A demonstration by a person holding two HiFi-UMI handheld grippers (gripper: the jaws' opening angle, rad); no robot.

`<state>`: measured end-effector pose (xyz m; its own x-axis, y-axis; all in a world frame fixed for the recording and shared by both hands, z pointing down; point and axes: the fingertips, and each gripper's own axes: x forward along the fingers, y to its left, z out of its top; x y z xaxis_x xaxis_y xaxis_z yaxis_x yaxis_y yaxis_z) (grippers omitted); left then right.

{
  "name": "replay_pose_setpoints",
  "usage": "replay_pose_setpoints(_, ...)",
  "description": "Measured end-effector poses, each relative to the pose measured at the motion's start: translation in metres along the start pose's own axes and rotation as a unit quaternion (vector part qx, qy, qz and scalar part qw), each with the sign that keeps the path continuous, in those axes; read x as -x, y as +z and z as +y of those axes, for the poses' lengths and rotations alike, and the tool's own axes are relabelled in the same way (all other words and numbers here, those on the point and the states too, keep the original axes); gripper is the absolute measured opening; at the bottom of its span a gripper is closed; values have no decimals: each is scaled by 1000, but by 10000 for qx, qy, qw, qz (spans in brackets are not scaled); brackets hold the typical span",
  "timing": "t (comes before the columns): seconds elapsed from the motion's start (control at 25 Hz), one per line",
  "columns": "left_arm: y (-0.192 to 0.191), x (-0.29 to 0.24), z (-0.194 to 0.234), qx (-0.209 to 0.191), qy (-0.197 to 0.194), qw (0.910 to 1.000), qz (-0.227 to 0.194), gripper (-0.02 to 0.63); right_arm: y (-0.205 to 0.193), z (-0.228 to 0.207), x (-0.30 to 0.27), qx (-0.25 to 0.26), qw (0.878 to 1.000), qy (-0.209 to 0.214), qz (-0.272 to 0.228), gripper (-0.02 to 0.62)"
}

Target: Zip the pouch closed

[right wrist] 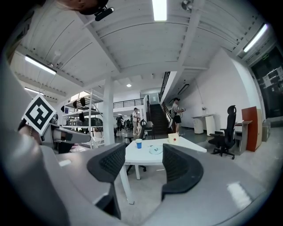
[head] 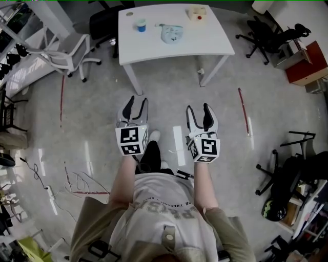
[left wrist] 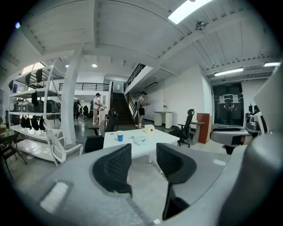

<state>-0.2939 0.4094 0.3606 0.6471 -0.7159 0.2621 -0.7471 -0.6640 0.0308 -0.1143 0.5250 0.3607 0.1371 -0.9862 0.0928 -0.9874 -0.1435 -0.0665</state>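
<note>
Both of my grippers hang over the floor, well short of the white table, and neither holds anything. My left gripper has its jaws spread wide with only floor showing between them, and my right gripper stands just as parted and empty. The pouch, pale blue, lies flat near the middle of the tabletop, well apart from both grippers. A blue cup stands to its left in the head view, and a cream object, possibly a small box, sits toward the far right corner.
</note>
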Motion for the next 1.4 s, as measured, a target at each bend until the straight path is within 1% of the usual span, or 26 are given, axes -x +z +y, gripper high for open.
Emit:
replay_pose_setpoints(0.16,9,-39,26,-34,24,10000,-2,184,1,1,-42,26,10000,-8,21,245)
replay_pose_setpoints(0.24,15,-60,33,-50,3,10000,15,184,2,-4,-61,65,10000,-6,55,245)
replay_pose_setpoints(0.4,32,-102,44,-140,-133,9998,4,184,12,-20,-101,128,9997,-177,63,245)
replay_pose_setpoints(0.64,64,-162,82,-263,-253,9993,-68,184,31,-25,-171,137,9993,-342,-49,245)
replay_pose_setpoints(0.76,74,-188,96,-321,-295,9990,-80,184,37,-31,-201,130,9989,-434,-88,245)
replay_pose_setpoints(0.96,79,-219,108,-315,-412,9986,-39,184,39,-41,-231,68,9983,-567,-84,245)
replay_pose_setpoints(1.16,67,-239,110,-272,-458,9985,76,184,29,-51,-247,40,9981,-618,13,245)
replay_pose_setpoints(1.4,63,-265,111,-250,-459,9983,245,184,31,-69,-266,28,9979,-636,75,245)
